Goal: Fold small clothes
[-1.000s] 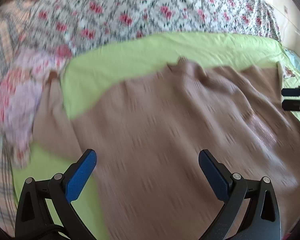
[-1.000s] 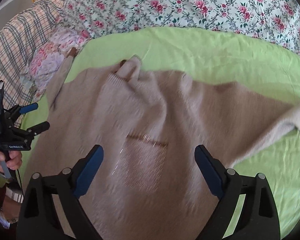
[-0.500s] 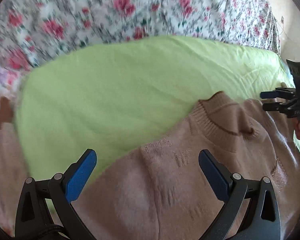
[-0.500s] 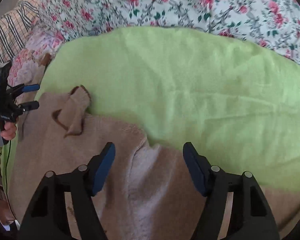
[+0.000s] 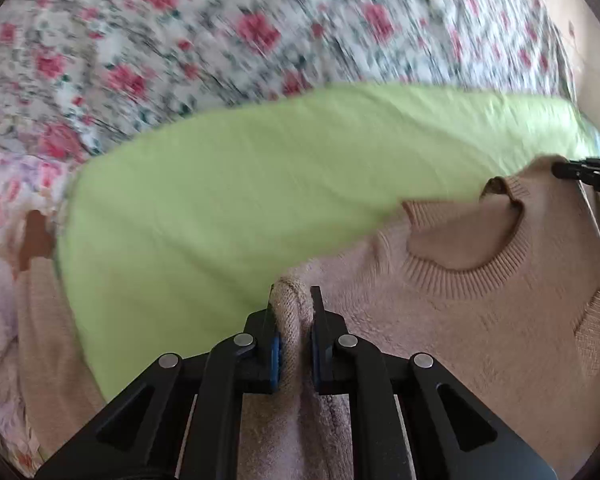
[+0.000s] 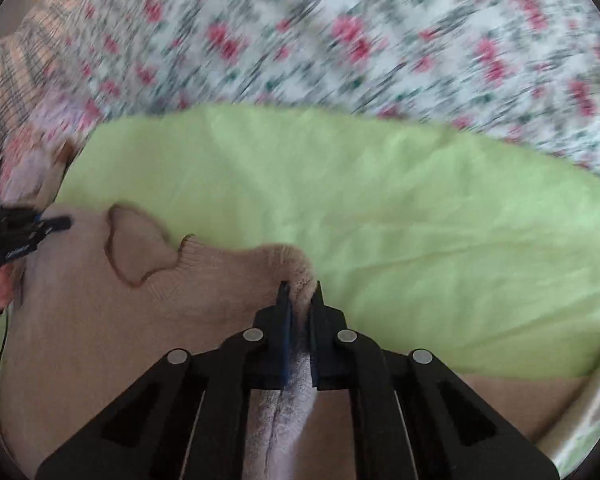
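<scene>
Left wrist view showed the left gripper point(image 5: 292, 312) pinched down on a bunched ridge of the beige ribbed-knit sweater point(image 5: 480, 340), at what looked like the shoulder, at about 9 o'clock from the sweater's ribbed round neckline point(image 5: 466, 276). Right wrist view showed the right gripper point(image 6: 299, 300) clamped likewise on a fold of the same knit at the opposite shoulder, at about 3 o'clock from the neckline. The sweater lay spread on the lime-green bedsheet point(image 6: 380, 216), its collar toward 12 o'clock and its body running toward 6 o'clock under both tools; a sleeve trailed off toward 8 o'clock in the left wrist view. Beyond the sheet, at 12 o'clock, lay the floral rose-print quilt point(image 6: 340, 40), blurred.

By the look of it, the knit was soft, limp and light, with a nap that gave the pads good purchase, so slipping seemed unlikely. It would likely stretch and sag between the two holds rather than keep a line. The shoulder seams seemed the sound places to grip, being thicker than the open body.
</scene>
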{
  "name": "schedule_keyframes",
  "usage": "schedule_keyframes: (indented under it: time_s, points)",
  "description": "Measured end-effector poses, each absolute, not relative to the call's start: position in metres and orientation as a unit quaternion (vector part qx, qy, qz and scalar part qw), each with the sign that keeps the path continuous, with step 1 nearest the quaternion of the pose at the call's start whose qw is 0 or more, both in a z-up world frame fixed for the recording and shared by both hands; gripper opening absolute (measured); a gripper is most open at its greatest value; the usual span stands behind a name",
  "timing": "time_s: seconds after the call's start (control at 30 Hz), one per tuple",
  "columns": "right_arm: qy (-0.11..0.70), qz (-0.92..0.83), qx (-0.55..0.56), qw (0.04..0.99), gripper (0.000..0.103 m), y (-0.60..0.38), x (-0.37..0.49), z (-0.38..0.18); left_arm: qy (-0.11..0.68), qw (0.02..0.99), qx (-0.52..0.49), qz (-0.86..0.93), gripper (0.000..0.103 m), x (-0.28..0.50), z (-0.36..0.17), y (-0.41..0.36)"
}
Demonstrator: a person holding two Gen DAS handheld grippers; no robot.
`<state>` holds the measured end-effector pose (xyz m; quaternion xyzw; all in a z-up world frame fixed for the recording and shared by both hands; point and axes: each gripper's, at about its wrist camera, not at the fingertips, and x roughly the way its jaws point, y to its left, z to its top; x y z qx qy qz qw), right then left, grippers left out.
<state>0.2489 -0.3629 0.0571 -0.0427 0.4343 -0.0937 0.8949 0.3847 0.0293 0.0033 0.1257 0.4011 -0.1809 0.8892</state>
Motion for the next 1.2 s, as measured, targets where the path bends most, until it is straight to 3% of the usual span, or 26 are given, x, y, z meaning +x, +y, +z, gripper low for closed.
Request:
schedule_keyframes:
  time_s: [0.3, 0.4, 0.47, 0.53, 0.57, 0.7, 0.83, 1.2]
  points:
    - [0.473, -0.147, -0.038, 0.868, 0.009, -0.381, 0.272, 0.003, 0.422, 0.887, 0.161, -0.092, 0.011, 0.411, -0.043, 0.014]
    - [0.468, -0.138, -0.013, 0.873, 0.022, -0.382, 0.272, 0.014, 0.435, 0.882, 0.157, -0.085, 0.019, 0.411, -0.036, 0.013]
    - [0.450, -0.138, 0.016, 0.882, 0.038, -0.387, 0.255, 0.037, 0.445, 0.881, 0.131, -0.092, 0.023, 0.406, -0.023, 0.019]
    - [0.428, -0.151, 0.034, 0.891, 0.051, -0.394, 0.231, 0.057, 0.445, 0.884, 0.116, -0.085, 0.033, 0.398, -0.011, 0.020]
    - [0.417, -0.157, 0.042, 0.894, 0.053, -0.399, 0.219, 0.068, 0.442, 0.886, 0.109, -0.087, 0.035, 0.392, -0.005, 0.021]
    - [0.387, -0.189, 0.071, 0.900, 0.053, -0.424, 0.162, 0.101, 0.430, 0.893, 0.079, -0.104, 0.059, 0.354, 0.020, 0.022]
    - [0.367, -0.248, 0.123, 0.888, 0.054, -0.467, 0.096, 0.107, 0.424, 0.895, 0.055, -0.127, 0.073, 0.305, 0.031, 0.013]
    - [0.297, -0.358, 0.277, 0.841, 0.054, -0.588, 0.004, 0.096, 0.470, 0.867, 0.020, -0.164, 0.074, 0.244, -0.002, -0.028]
